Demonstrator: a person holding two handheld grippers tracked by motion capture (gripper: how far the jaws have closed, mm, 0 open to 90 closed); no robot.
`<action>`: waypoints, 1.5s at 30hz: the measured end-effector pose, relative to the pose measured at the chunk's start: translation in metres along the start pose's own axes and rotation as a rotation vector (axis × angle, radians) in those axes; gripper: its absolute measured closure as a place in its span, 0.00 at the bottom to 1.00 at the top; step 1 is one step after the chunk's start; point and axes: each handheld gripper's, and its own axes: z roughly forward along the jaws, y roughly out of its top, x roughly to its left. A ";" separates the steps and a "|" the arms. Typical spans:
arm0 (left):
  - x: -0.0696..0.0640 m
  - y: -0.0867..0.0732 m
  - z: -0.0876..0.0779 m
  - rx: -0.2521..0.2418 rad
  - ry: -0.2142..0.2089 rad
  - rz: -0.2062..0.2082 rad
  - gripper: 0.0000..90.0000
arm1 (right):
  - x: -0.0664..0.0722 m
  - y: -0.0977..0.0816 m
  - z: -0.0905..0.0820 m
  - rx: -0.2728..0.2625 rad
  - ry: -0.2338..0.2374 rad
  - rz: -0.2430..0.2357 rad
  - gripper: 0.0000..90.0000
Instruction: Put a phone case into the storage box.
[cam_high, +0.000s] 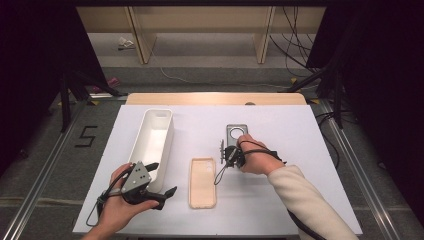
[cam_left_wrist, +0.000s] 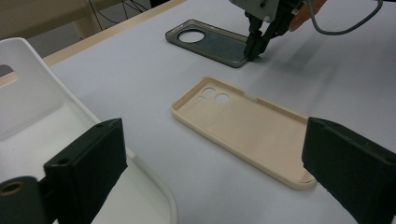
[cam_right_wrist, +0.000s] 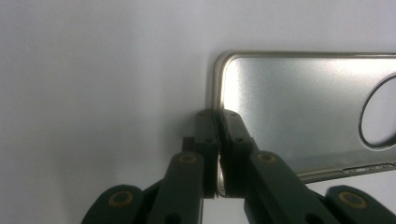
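A dark grey translucent phone case (cam_high: 236, 132) (cam_left_wrist: 205, 42) (cam_right_wrist: 289, 102) with a round camera hole lies flat on the white table mat. My right gripper (cam_high: 223, 149) (cam_left_wrist: 252, 50) (cam_right_wrist: 218, 123) is shut on that case's side rim near a corner, one jaw outside and one inside the rim. A beige phone case (cam_high: 203, 182) (cam_left_wrist: 247, 126) lies open side up nearer the front. My left gripper (cam_high: 162, 178) (cam_left_wrist: 219, 154) stands open with nothing between its jaws, beside the near end of a white bin (cam_high: 150, 145) (cam_left_wrist: 28, 116).
The white bin is long and holds nothing that I can see. The white mat (cam_high: 280, 200) covers a wooden table (cam_high: 215, 98). Cables and stand legs lie on the floor beyond the table's far edge.
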 end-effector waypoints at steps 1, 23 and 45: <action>0.000 0.000 0.000 0.000 0.000 0.001 0.07 | 0.000 0.000 0.000 0.000 0.000 0.000 0.97; 0.000 0.000 0.000 0.001 0.010 0.000 0.08 | 0.004 -0.025 -0.023 -0.214 -0.055 0.114 0.99; 0.000 0.000 0.000 0.003 0.015 0.001 0.08 | 0.039 -0.057 -0.037 -0.526 -0.059 0.238 0.99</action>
